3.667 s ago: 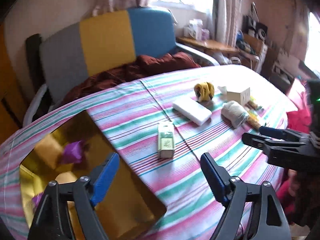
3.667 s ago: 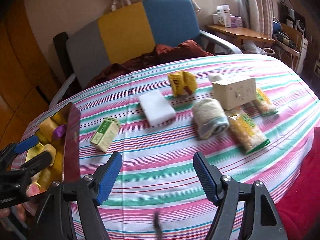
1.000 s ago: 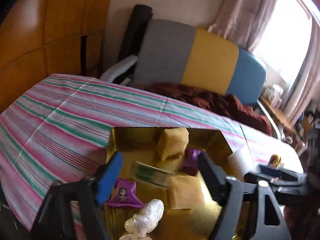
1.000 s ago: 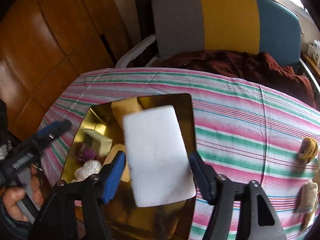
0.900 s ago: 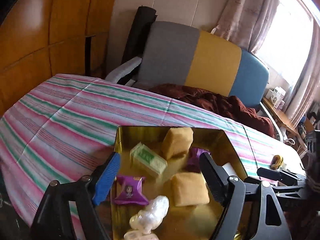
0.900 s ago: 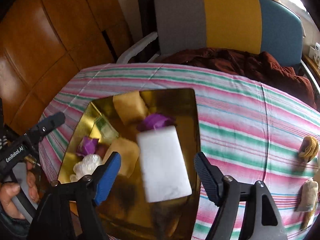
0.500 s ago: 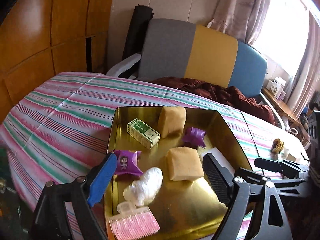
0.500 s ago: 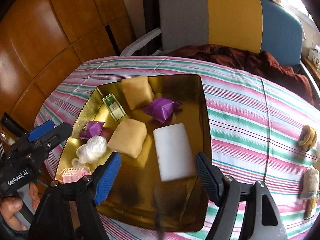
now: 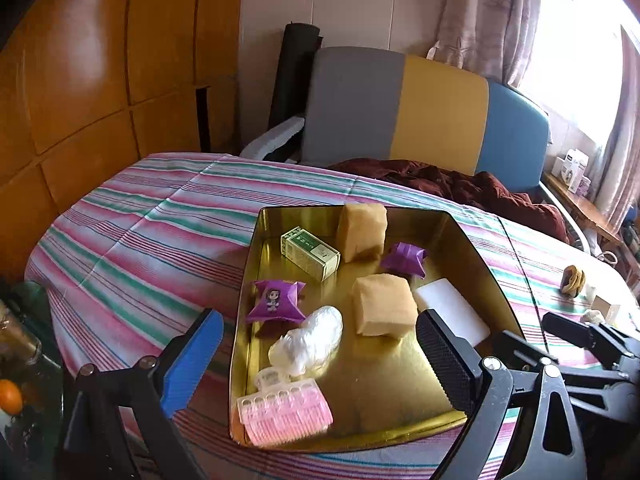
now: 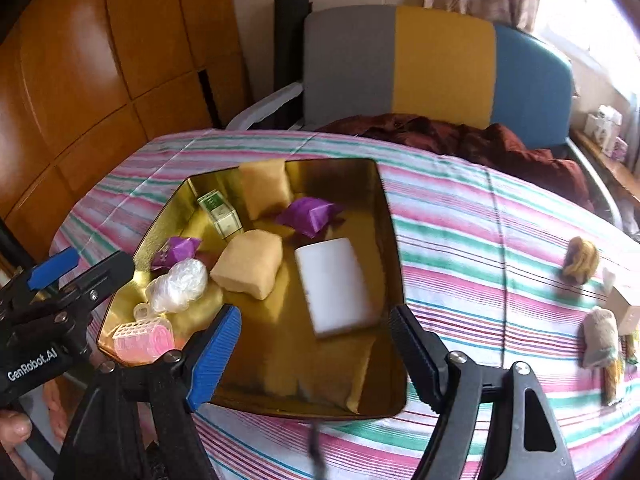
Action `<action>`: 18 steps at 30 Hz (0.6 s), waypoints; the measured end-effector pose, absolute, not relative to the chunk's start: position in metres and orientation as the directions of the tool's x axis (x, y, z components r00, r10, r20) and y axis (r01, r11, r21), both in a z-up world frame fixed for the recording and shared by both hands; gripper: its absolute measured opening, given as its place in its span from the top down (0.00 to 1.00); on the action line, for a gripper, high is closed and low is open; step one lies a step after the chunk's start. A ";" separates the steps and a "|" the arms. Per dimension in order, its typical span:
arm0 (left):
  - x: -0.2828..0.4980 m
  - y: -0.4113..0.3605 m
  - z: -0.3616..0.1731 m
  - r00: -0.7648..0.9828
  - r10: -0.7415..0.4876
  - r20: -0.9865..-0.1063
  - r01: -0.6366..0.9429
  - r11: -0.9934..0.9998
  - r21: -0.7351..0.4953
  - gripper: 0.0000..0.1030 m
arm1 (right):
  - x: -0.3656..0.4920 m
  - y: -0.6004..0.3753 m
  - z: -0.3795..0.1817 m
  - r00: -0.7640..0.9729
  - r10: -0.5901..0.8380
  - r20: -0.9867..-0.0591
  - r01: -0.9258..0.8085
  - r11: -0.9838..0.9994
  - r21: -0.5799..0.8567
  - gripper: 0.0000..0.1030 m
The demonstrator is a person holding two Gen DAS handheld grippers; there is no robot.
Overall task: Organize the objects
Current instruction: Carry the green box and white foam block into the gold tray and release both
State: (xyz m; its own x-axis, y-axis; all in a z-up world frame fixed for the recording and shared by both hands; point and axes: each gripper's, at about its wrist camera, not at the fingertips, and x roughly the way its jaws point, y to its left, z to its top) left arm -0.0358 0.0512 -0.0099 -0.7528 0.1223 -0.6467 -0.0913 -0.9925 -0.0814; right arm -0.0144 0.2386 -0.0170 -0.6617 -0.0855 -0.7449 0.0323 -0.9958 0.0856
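Observation:
A gold tray [image 9: 243, 304] [image 10: 394, 264] lies on the striped tablecloth. In it are a white block [image 10: 335, 288] [image 9: 451, 312], a green box [image 9: 310, 253] [image 10: 218, 210], two tan sponges, two purple packets, a clear plastic wad and a pink roller [image 9: 286, 412]. My left gripper [image 9: 318, 328] hangs over the tray's near end, jaws opening, with nothing between them. My right gripper [image 10: 316, 320] hovers just short of the white block, jaws opening and empty. Each gripper also shows at the edge of the other's view.
A yellow-brown item [image 10: 580, 264], a rolled cloth [image 10: 600, 336] and a small box [image 10: 628, 308] lie on the cloth at the far right. A grey, yellow and blue chair [image 9: 400, 108] with dark red fabric stands behind the table. Wooden panels line the left.
The right gripper let the white block go into the tray and the left let the green box go there. Both grippers drew back and their jaws widened.

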 end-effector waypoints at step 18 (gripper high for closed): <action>-0.016 0.065 -0.008 -0.752 0.157 -0.640 -0.138 -0.987 -0.081 0.01 | 0.011 0.246 -0.016 -0.699 0.016 -0.715 -0.039 -0.999 0.016 0.21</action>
State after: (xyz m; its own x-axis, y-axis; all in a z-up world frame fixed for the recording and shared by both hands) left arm -0.0162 0.0652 -0.0082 -0.7524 0.1571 -0.6397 -0.1376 -0.9872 -0.0806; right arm 0.0113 0.2464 -0.0159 -0.6989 0.0158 -0.7151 -0.0391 -0.9991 0.0160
